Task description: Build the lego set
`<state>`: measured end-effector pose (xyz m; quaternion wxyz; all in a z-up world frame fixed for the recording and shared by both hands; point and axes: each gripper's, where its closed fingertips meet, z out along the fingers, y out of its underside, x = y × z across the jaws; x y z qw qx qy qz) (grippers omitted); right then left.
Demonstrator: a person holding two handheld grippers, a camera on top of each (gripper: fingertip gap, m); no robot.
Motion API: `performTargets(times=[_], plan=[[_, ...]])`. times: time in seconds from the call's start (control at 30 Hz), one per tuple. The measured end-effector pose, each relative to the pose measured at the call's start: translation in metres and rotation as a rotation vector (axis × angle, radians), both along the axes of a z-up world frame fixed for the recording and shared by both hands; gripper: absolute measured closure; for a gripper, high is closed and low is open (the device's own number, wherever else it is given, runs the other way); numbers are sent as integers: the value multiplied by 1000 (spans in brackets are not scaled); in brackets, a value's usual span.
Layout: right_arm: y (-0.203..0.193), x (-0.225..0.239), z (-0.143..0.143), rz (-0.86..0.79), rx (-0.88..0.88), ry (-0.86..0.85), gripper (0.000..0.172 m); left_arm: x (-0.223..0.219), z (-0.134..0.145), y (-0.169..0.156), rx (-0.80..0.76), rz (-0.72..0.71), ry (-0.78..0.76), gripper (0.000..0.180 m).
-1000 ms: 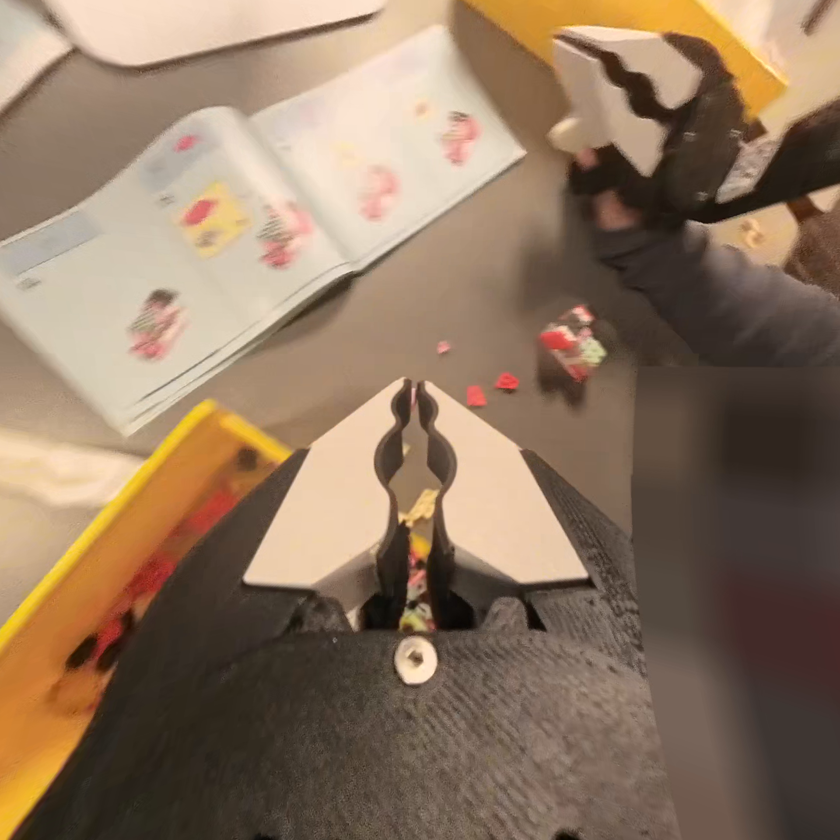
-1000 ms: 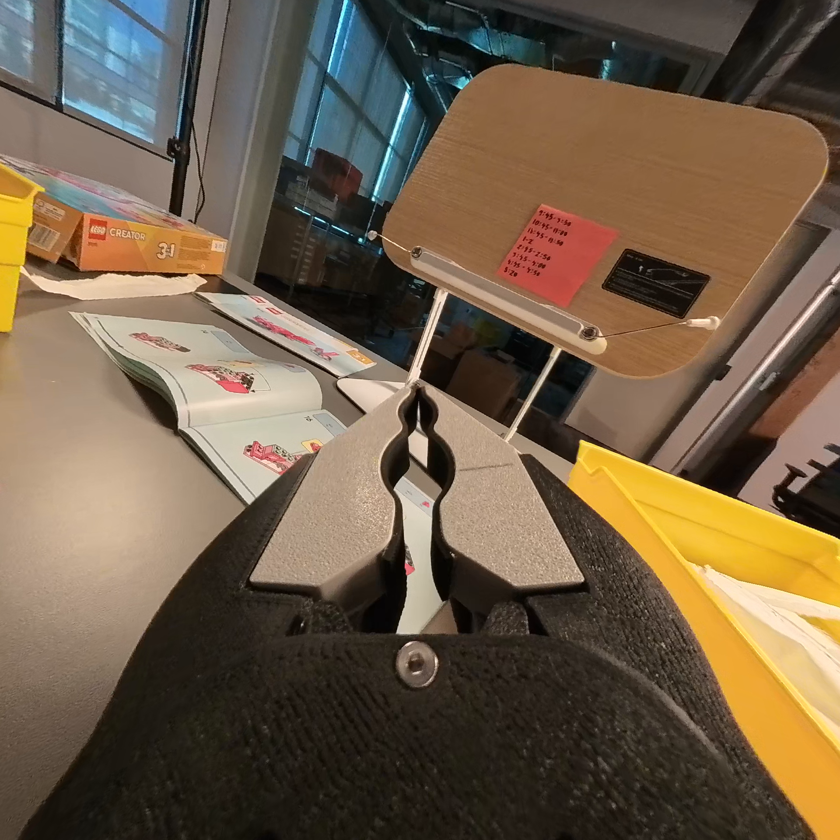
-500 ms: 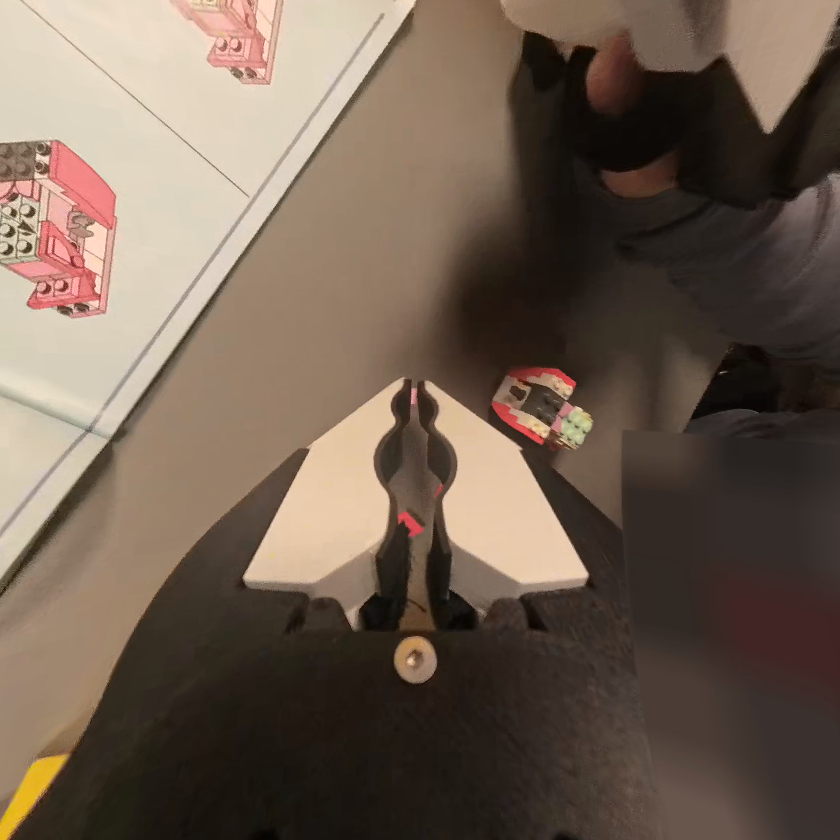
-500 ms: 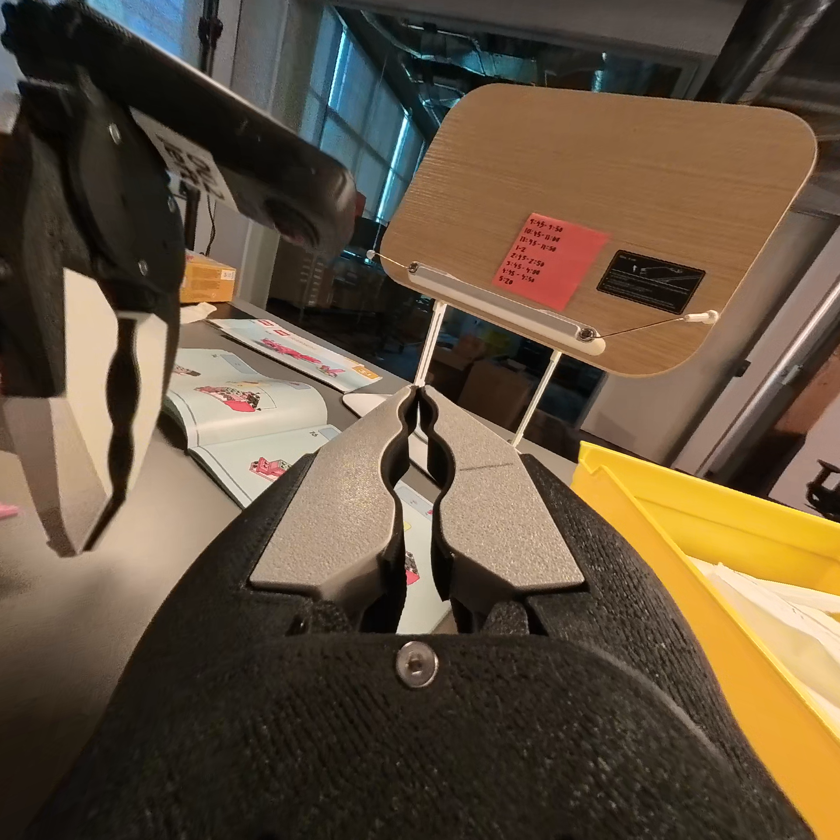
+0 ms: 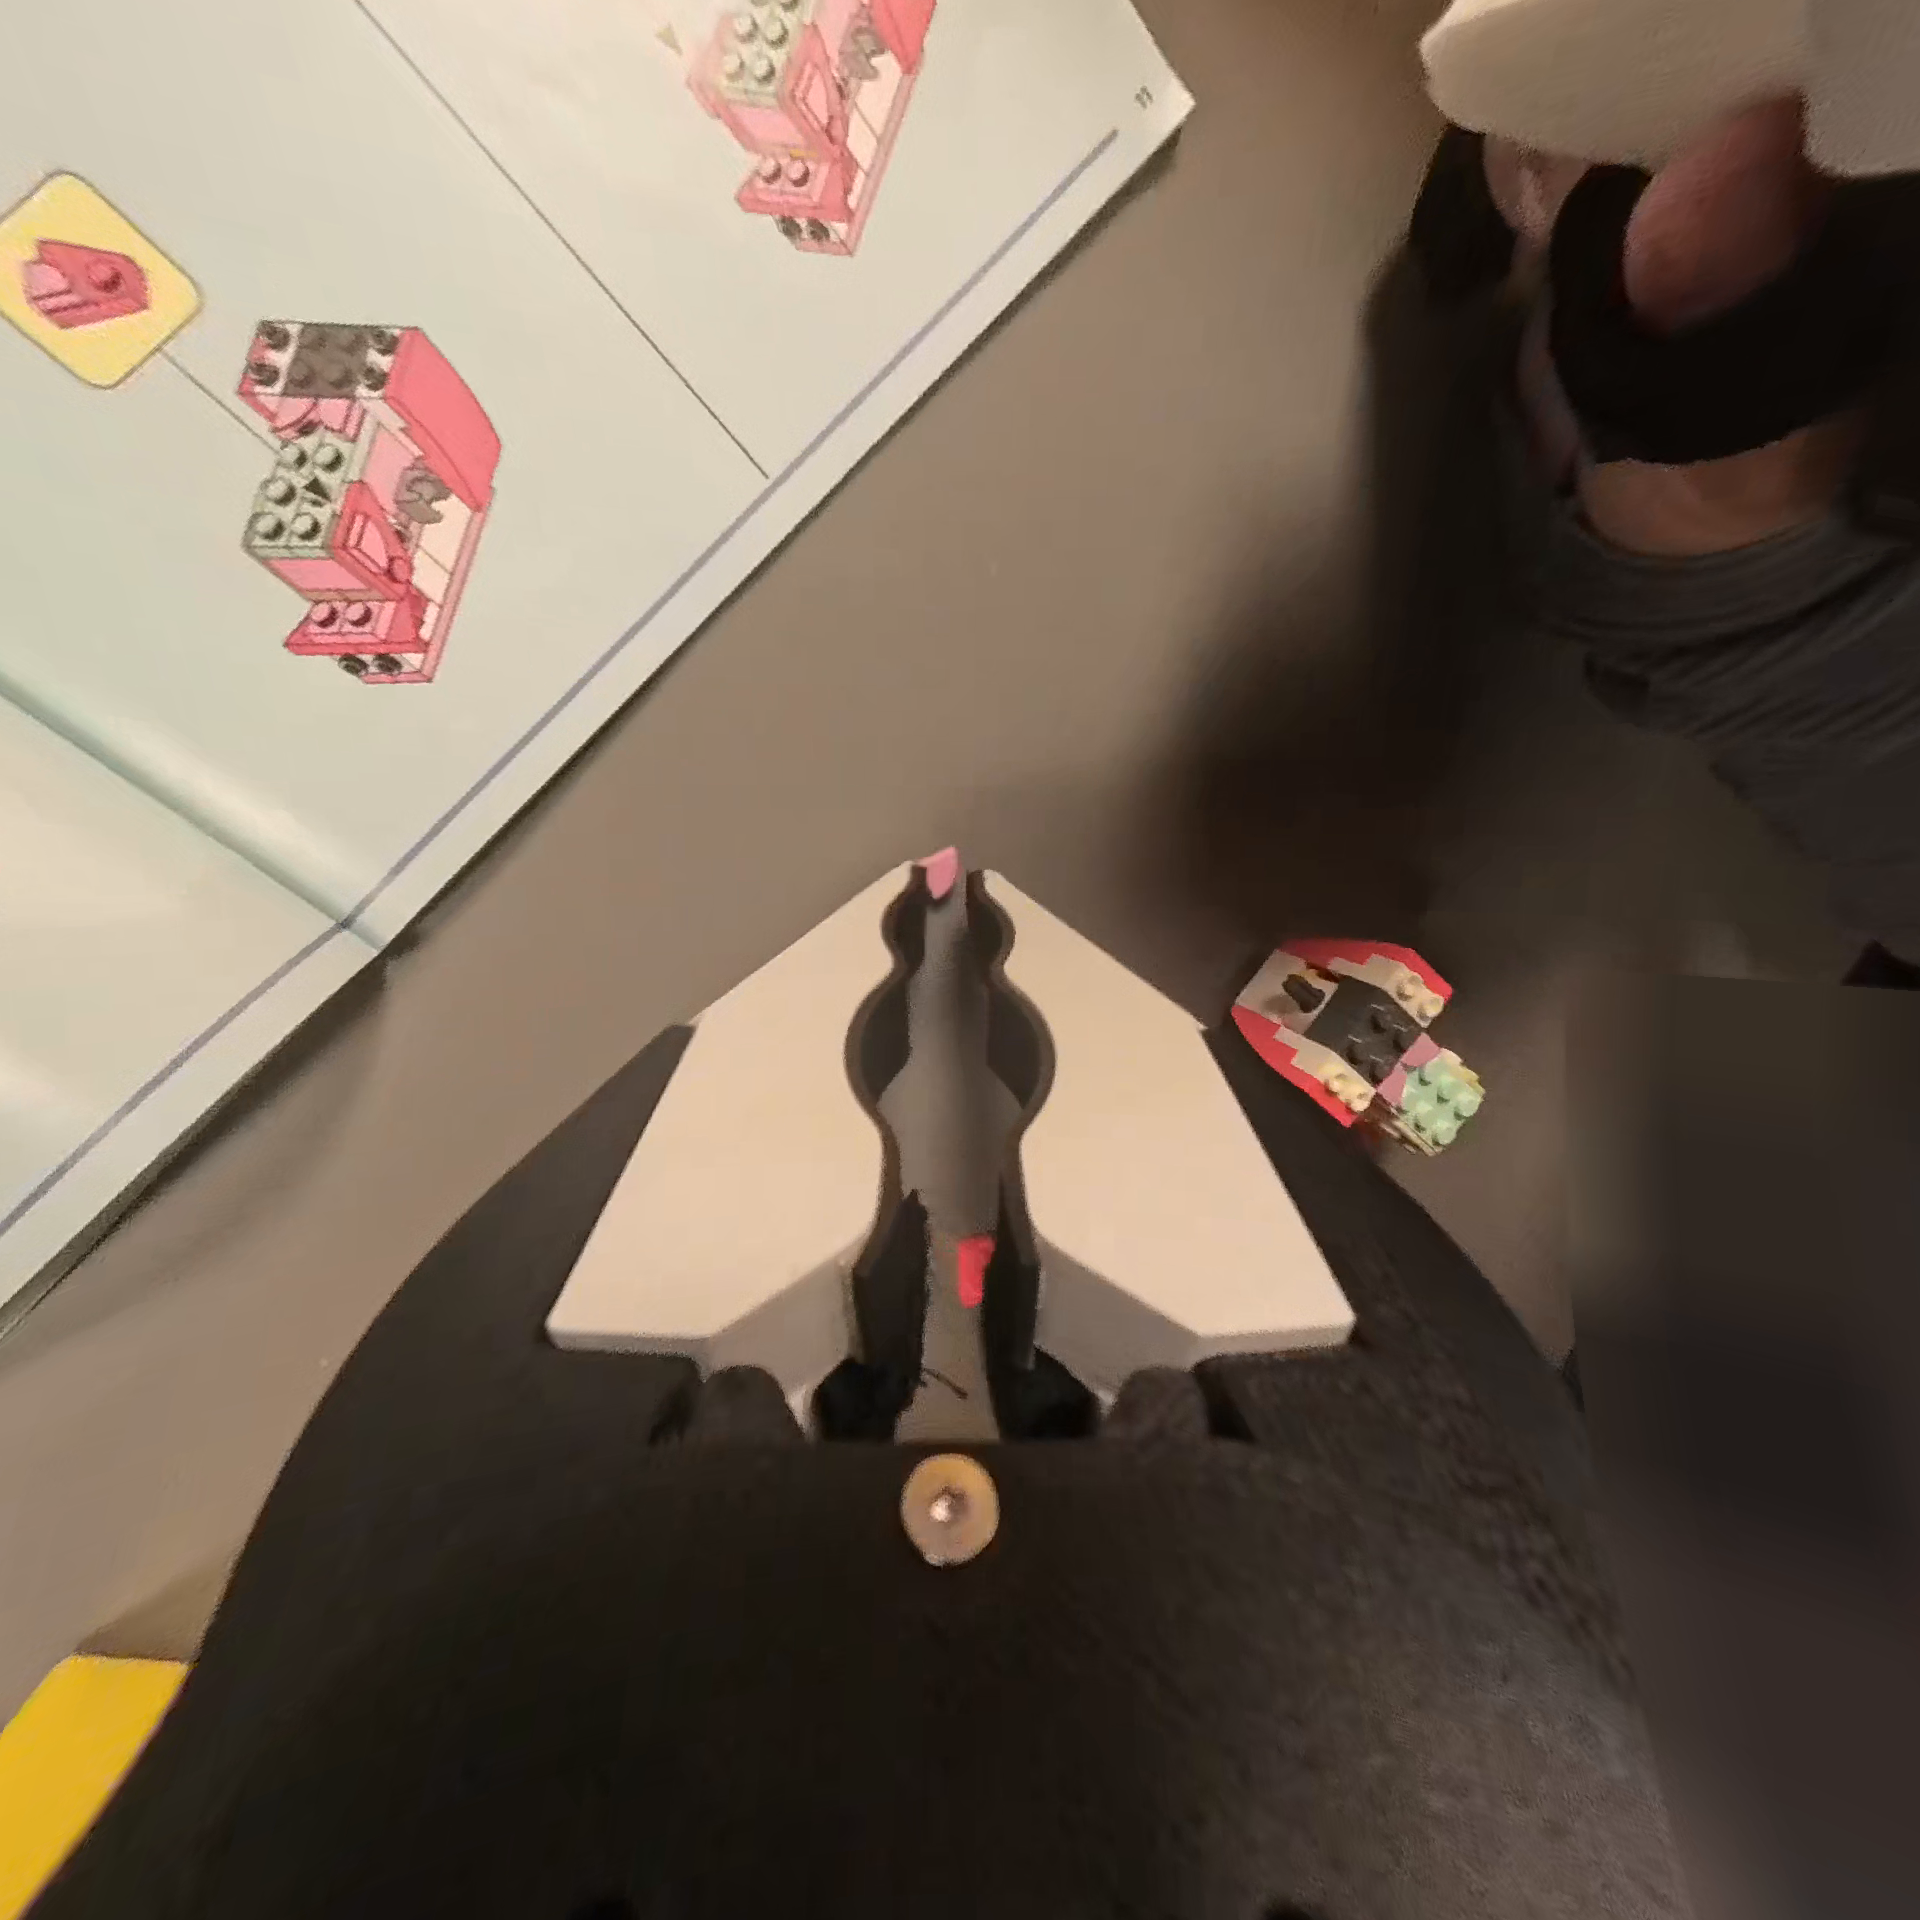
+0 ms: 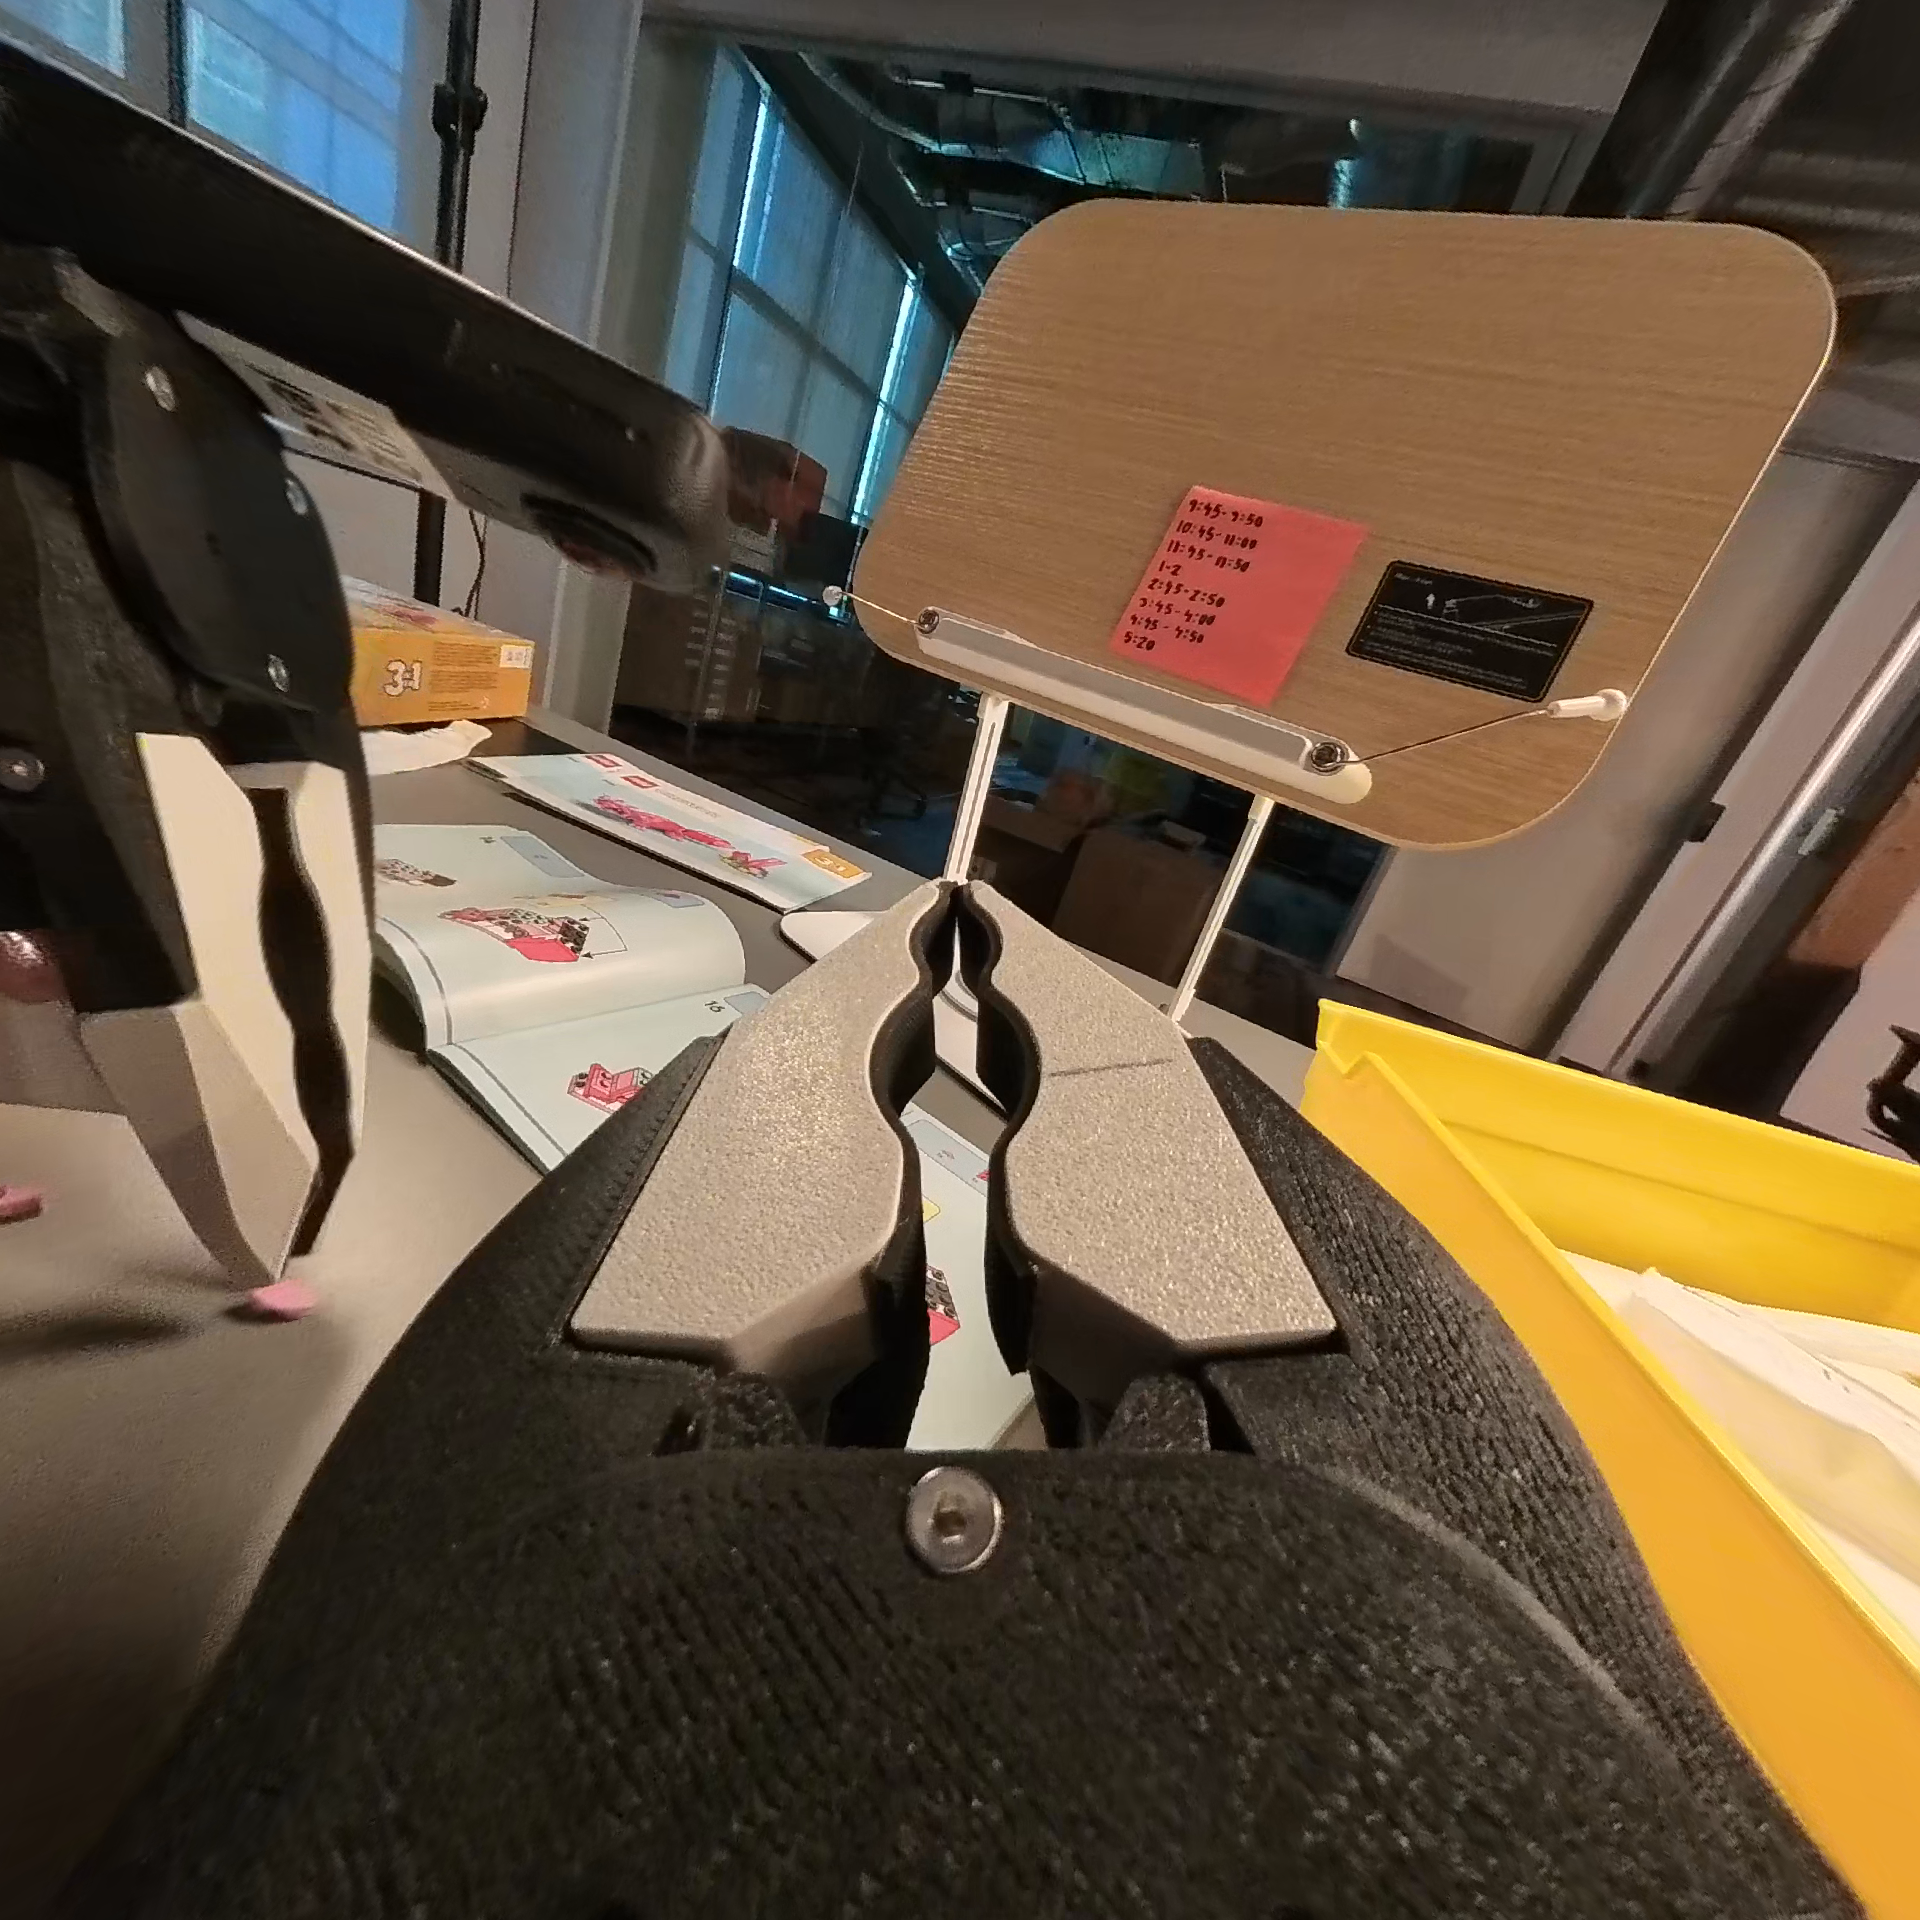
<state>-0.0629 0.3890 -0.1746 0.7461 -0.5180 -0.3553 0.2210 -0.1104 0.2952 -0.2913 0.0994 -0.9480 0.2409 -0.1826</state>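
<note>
1. The left hand-held gripper points down at the grey-brown bench with its jaws a narrow slit apart. A small flat pale-pink plastic piece sits at the very tips, hard against the left fingertip, with a sliver of space on its right side. In the right wrist view it lies flat on the bench under that tip.
2. Just right of those fingers lies a small brick assembly, with a red curved shell, a black studded centre, cream studs and a mint-green block at one end.
3. Through the slit, a small red piece shows on the bench.
4. Left of the fingers lies an open pale-blue instruction booklet with drawings of pink brick models.
5. The right hand-held gripper is closed, its tips meeting with nothing between them.
6. A yellow plastic bin with white paper inside stands at its right.
7. Farther off stands a wooden book stand with a pink sticky note.
</note>
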Motion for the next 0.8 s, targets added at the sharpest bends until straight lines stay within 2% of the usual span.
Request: performTargets(times=[0.23,0.4,0.5,0.57,0.6,0.8], plan=[[0,2,2,-2,-5,16,172,-17,16,14,157,134,22,170],[-1,5,4,2,-11,36,172,-71,25,30,328,243,148,172],[-2,6,5,3,-13,45,172,-102,33,30,418,280,155,173],[-1,6,4,1,-13,44,172,-106,45,29,498,246,132,173],[-1,6,4,0,-14,45,172,-114,48,27,534,226,169,173],[2,9,5,-6,-30,65,172,-151,42,1,597,86,319,171]])
